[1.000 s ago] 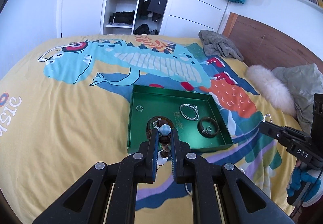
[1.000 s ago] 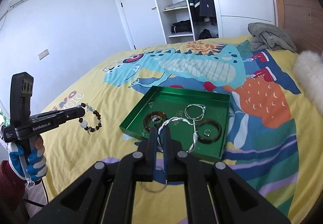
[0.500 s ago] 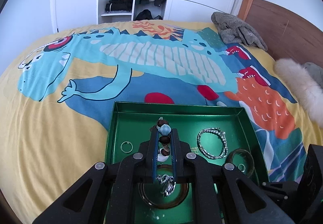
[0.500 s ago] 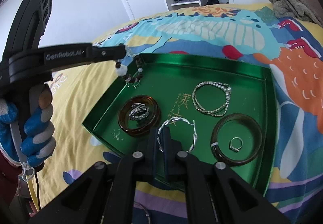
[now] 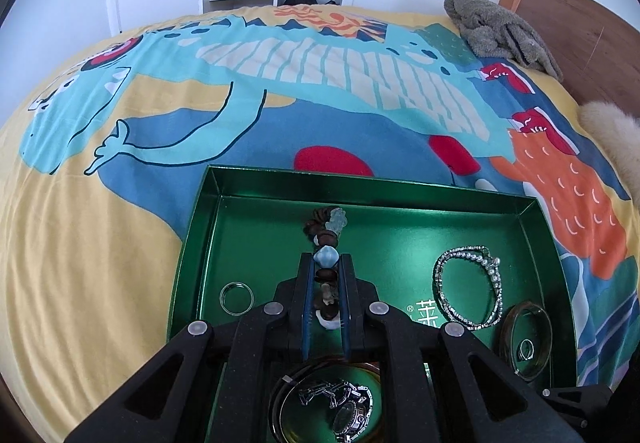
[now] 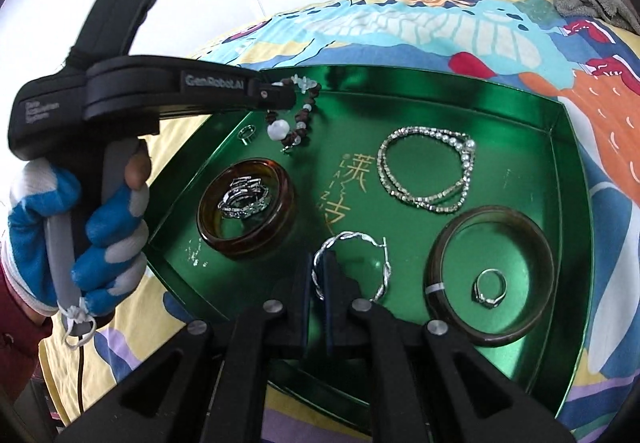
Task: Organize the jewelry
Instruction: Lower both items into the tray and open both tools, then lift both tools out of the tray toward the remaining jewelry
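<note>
A green tray (image 6: 576,179) sits on a bed with a bright cartoon bedspread (image 5: 120,243). The left gripper (image 5: 325,275) hangs over the tray, near its far left corner. Its two fingers are pulled close together and they pinch a beaded bracelet (image 5: 326,257) with brown beads and pale blue ones. In the right wrist view the bracelet (image 6: 298,115) dangles down from the left gripper (image 6: 290,95), and its lowest beads look close to the tray floor, though it is hard to tell if they touch it. A hand in a blue and white glove (image 6: 84,243) holds the handle of that gripper. The right gripper (image 6: 319,271) is over the near edge of the tray. Its fingers are almost shut and they pinch a twisted silver hoop (image 6: 352,267). The hoop sticks out past the fingertips, over the tray floor. Other things lie in the tray. An amber bangle (image 6: 246,207) sits near the left edge with a silver chain piece (image 6: 244,197) inside it. A dark brown bangle (image 6: 492,275) sits near the right edge with a small ring (image 6: 489,293) inside it. A sparkly beaded bracelet (image 6: 428,167) lies past the dark bangle, toward the far edge. A thin ring (image 6: 247,133) lies alone near the far left corner, close beside the dangling beads.
</note>
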`<state>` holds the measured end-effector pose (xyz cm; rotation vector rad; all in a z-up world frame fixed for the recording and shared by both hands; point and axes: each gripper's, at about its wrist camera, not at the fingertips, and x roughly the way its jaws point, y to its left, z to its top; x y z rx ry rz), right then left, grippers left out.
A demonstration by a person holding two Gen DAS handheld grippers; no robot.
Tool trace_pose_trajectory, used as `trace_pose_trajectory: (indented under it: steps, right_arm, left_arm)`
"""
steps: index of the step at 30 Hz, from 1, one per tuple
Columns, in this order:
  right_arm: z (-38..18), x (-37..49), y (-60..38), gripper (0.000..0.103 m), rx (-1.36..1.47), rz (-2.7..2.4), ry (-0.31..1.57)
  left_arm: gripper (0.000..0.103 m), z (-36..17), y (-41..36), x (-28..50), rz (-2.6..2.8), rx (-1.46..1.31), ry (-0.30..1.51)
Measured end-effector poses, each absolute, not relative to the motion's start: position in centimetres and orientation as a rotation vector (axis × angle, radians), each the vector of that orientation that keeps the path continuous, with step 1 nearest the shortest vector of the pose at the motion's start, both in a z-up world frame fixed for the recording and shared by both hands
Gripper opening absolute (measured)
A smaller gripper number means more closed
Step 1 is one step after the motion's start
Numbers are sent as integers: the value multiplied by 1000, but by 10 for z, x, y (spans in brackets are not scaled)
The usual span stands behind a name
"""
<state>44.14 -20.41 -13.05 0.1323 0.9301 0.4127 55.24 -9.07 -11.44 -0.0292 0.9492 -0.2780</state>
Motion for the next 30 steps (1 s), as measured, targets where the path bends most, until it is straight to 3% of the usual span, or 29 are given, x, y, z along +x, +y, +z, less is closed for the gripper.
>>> trace_pose_trajectory:
  steps: [9,11,13,15,30]
  right_arm:
    - [-132,436,-208,8,137,398,933]
    - [-131,434,-209,10,136,391,936]
    - [-128,431,-211,14,140,389,929]
    - [-122,425,-215,22,154,384,914]
    - [-37,336,-222,29,161,331,795]
  left_arm:
    - [13,-121,-99,551,-268,23,987]
    - [20,-120,-98,549,-272,24,988]
    - [34,-115,-94,546,-275,5,984]
    - [38,-109,-91,542,-281,-13,976]
    - [40,-22,-31,407,-260,-18,845]
